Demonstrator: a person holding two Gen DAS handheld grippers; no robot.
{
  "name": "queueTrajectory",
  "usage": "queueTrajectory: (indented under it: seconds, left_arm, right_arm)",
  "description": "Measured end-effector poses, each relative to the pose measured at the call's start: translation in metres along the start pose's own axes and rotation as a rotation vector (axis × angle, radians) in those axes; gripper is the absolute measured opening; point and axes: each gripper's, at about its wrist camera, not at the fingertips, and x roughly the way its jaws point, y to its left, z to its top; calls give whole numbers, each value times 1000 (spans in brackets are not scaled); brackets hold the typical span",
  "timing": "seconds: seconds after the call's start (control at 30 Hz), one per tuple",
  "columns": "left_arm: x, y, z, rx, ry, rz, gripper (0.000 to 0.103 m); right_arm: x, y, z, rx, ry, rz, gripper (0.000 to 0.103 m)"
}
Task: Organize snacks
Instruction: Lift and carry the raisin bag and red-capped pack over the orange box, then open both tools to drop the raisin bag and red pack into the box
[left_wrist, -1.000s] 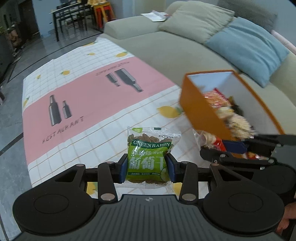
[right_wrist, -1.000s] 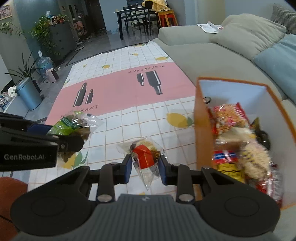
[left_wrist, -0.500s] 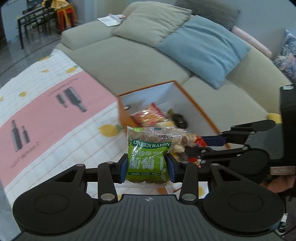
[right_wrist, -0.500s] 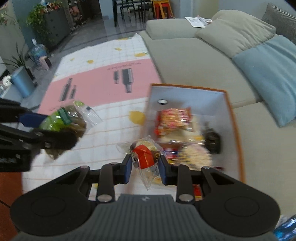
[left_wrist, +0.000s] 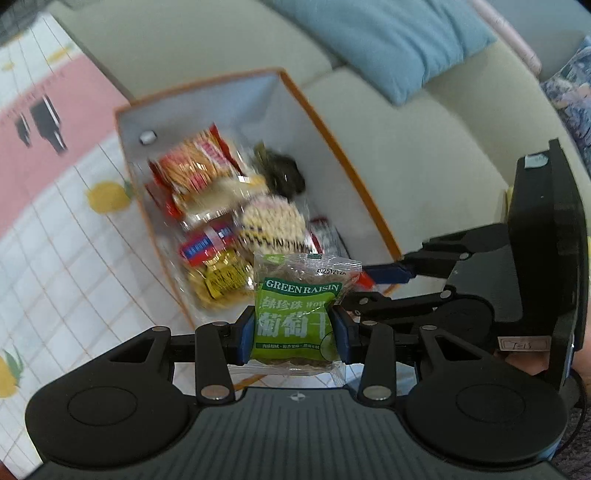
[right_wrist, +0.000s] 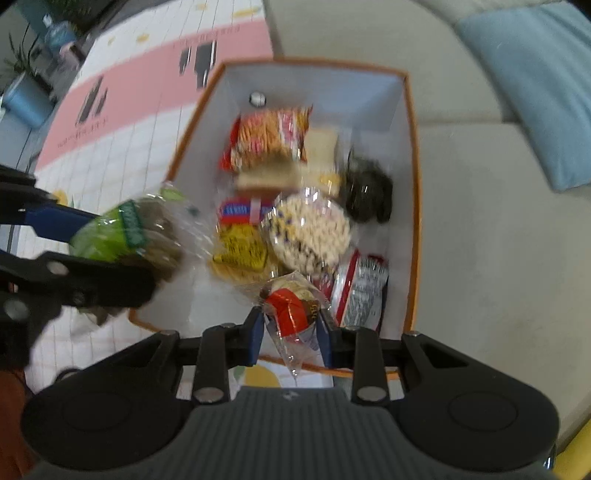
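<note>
My left tool grips the raisin packet; my right tool pinches a red-wrapped snack. Both hang over the box, already well filled toward twelve o'clock; only dropping them in remains, I'd judge.

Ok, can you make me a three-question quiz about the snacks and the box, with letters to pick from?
1. Where is the orange box of snacks?
A. on the tablecloth, right beside the sofa
B. up on the sofa cushions
C. on a chair

2. What colour is the raisin packet?
A. blue
B. green
C. purple

3. What is the right gripper doing?
A. open and empty
B. shut on a clear-wrapped snack with a red piece inside
C. lying inside the box

Answers:
1. A, the box's lower edge lies on the checked tablecloth, with the sofa along its other side.
2. B, the packet in the left gripper is green and reads GREEN RAISIN.
3. B, both pads press on the clear-wrapped snack, held above the box's near end.
</note>
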Motion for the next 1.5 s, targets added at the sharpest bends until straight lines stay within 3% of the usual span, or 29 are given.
queueTrajectory:
  seconds: [0.17, 0.47, 0.63, 0.87, 1.07, 1.37, 1.43, 1.5]
  left_arm:
    - [28, -1, 6, 39, 83, 44, 48]
    - [64, -1, 13, 77, 198, 159, 49]
    - [71, 5, 14, 70, 225, 165, 63]
    - [55, 15, 13, 47, 181, 127, 63]
    - [24, 17, 5, 116, 70, 204, 63]
    - [-5, 35, -14, 135, -18, 282, 63]
    - [-10, 41, -17, 132, -25, 292, 63]
    - [-16, 45, -20, 125, -32, 300, 63]
  right_arm:
    - [20, -18, 4, 21, 42, 58, 29]
    - [39, -22, 3, 25, 76, 66, 29]
    - [41, -22, 3, 29, 79, 60, 29]
    - [41, -16, 2, 45, 77, 104, 29]
    - [43, -1, 7, 50, 84, 161, 28]
    - [65, 24, 17, 0, 158, 65, 29]
    - [68, 25, 19, 11, 167, 56, 31]
    - [67, 25, 21, 37, 172, 56, 42]
